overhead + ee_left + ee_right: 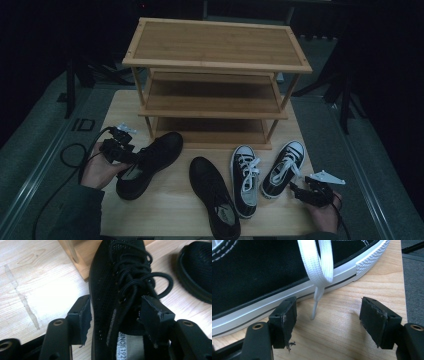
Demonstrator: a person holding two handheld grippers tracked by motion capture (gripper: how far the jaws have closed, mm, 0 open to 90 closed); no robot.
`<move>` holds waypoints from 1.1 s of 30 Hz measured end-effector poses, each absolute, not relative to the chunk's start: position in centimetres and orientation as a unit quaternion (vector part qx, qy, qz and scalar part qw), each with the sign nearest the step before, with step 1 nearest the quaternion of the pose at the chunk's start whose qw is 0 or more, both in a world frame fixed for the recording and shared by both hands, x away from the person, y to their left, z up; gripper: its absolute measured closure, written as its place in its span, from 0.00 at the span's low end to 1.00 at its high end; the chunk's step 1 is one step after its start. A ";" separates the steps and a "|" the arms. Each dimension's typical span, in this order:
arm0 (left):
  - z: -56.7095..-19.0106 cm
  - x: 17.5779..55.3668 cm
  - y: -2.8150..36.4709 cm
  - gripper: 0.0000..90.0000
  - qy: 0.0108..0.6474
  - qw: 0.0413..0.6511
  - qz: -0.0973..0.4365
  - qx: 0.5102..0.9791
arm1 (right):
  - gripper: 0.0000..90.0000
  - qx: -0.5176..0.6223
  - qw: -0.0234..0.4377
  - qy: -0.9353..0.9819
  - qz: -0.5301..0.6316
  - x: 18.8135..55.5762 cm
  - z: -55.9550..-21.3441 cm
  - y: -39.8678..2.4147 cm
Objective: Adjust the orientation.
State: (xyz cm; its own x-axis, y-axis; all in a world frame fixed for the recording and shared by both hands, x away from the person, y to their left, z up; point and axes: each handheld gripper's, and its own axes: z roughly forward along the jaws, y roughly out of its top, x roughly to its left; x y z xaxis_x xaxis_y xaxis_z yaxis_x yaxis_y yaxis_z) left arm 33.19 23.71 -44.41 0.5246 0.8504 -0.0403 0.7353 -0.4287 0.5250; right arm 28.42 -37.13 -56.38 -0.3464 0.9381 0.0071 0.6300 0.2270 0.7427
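A black mesh lace-up shoe (150, 162) (107, 277) lies on the wooden table (165, 215), toe toward the rack. My left gripper (131, 154) (116, 315) is open at its heel end. One jaw is outside the shoe's side wall and the other is inside the opening by the tongue. My right gripper (295, 190) (328, 320) stands open at the table's right front, beside a black canvas sneaker with a white sole (283, 167) (249, 272). The sneaker's white lace (319, 267) hangs down, with its tip between the jaws and touching neither pad.
A three-tier bamboo shoe rack (215, 65) stands at the back of the table; its leg (71, 250) is near the black shoe's toe. A second black shoe (215, 200) (197, 267) and a second canvas sneaker (245, 180) lie between my grippers. The table's right edge is close to my right gripper.
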 end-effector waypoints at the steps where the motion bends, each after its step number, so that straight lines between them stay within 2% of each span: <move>1: -44.3 33.2 23.6 0.43 0.474 0.245 0.121 0.837 | 0.33 0.523 0.230 0.749 0.335 28.4 -56.4 -37.1; 17: -42.7 32.8 22.7 0.41 0.457 0.261 0.125 0.841 | 0.33 0.524 0.230 0.749 0.335 28.4 -56.4 -37.1; 26: -42.4 32.6 22.1 0.44 0.448 0.271 0.120 0.844 | 0.33 0.524 0.230 0.748 0.335 28.4 -56.4 -37.1; 33: -42.1 32.4 21.3 0.48 0.437 0.274 0.136 0.846 | 0.33 0.524 0.230 0.748 0.335 28.4 -56.4 -37.1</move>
State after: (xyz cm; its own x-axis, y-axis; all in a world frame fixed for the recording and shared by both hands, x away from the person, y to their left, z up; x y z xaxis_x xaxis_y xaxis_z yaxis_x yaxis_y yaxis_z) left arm 32.37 21.28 -42.08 0.5811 0.8138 -0.0097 0.6650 -0.4680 0.5820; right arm 28.41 -37.11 -56.38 -0.3444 0.9388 0.0062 0.6299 0.2262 0.7430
